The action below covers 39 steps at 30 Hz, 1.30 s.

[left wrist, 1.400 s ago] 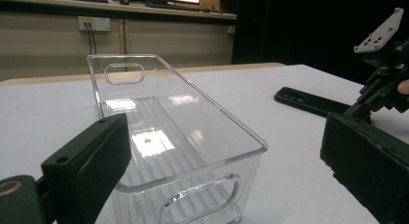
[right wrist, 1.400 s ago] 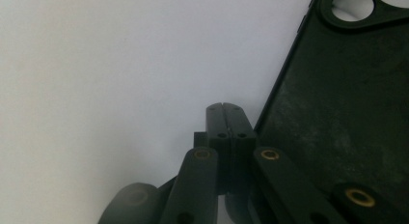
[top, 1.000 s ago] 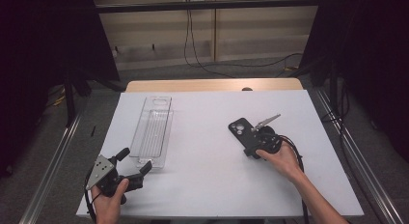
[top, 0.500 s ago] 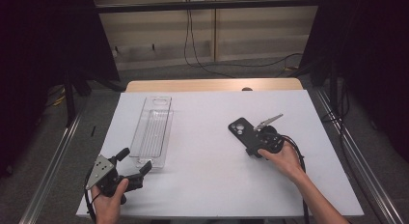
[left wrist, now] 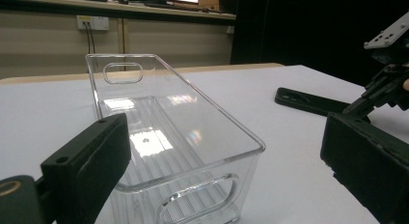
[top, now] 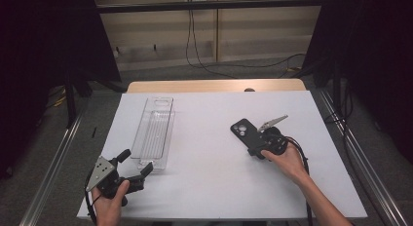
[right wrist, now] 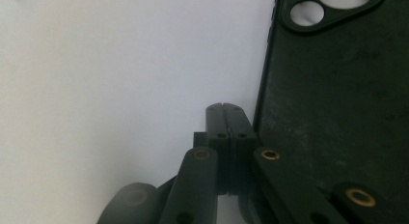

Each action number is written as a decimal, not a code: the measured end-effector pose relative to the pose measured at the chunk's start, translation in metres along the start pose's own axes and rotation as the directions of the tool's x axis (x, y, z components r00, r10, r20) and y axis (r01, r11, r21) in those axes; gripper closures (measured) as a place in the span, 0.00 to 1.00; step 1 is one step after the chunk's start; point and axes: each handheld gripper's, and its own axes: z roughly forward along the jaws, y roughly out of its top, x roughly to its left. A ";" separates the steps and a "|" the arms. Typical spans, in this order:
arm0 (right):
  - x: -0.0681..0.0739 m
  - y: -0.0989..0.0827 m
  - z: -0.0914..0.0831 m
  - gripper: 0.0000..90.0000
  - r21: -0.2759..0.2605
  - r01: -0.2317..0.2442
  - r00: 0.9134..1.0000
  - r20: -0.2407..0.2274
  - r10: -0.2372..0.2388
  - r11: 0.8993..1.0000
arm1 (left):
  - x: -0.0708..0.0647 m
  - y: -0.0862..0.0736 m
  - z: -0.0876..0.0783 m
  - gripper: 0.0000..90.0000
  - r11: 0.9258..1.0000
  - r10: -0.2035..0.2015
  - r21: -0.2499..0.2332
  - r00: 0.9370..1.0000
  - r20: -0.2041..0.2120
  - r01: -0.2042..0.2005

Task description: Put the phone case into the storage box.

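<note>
A black phone case point(top: 243, 131) lies flat on the white table point(top: 209, 182), right of centre, camera cutout at its far end. My right gripper point(top: 253, 149) rests at the case's near end. In the right gripper view its jaws point(right wrist: 226, 108) are pressed together with nothing between them, just beside the long edge of the case point(right wrist: 337, 89). A clear plastic bin point(top: 156, 133) stands left of centre. My left gripper point(top: 138, 160) sits at the bin's near end, open. In the left gripper view, the bin point(left wrist: 173, 132) is just ahead of the left gripper point(left wrist: 226, 142), not between its jaws.
Seen from the left gripper, the phone case point(left wrist: 308, 101) and the right gripper point(left wrist: 386, 84) lie across the table. A wooden strip point(top: 214, 85) borders the table's far edge. Metal rails point(top: 53, 158) run along both sides, with cables on the floor behind.
</note>
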 end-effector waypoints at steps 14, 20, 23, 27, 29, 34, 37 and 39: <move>0.007 0.003 -0.015 0.53 -0.130 0.044 0.999 0.031 -0.040 0.991 | 0.000 0.000 0.000 0.04 1.000 -0.005 -0.001 1.000 0.001 0.005; 0.008 0.004 -0.017 0.23 -0.157 0.040 0.998 0.056 -0.031 0.987 | 0.000 0.000 0.000 0.04 1.000 0.002 0.002 1.000 0.004 -0.002; 0.008 0.004 -0.018 0.12 -0.165 0.039 0.997 0.069 -0.028 0.986 | 0.000 0.000 0.000 0.04 1.000 0.002 0.000 1.000 0.003 -0.002; 0.006 0.003 -0.020 0.05 -0.171 0.043 0.995 0.096 -0.027 0.984 | 0.000 0.000 0.000 0.04 1.000 0.001 0.003 1.000 0.003 -0.001; 0.005 0.002 -0.021 0.07 -0.183 0.023 0.994 0.105 -0.004 0.983 | 0.000 0.000 0.000 0.04 1.000 0.003 0.003 1.000 0.002 -0.003; 0.000 0.000 -0.026 0.07 -0.222 -0.016 0.994 0.101 0.040 0.975 | 0.001 0.000 0.000 0.04 1.000 0.000 0.000 1.000 -0.001 0.000; -0.003 -0.001 -0.030 0.07 -0.229 -0.032 0.993 0.104 0.057 0.973 | 0.001 0.000 0.000 0.04 1.000 0.002 0.002 1.000 0.000 -0.002; -0.007 -0.003 -0.033 0.08 -0.231 -0.042 0.992 0.107 0.069 0.972 | 0.000 0.000 -0.001 0.04 1.000 0.000 -0.001 1.000 -0.002 0.000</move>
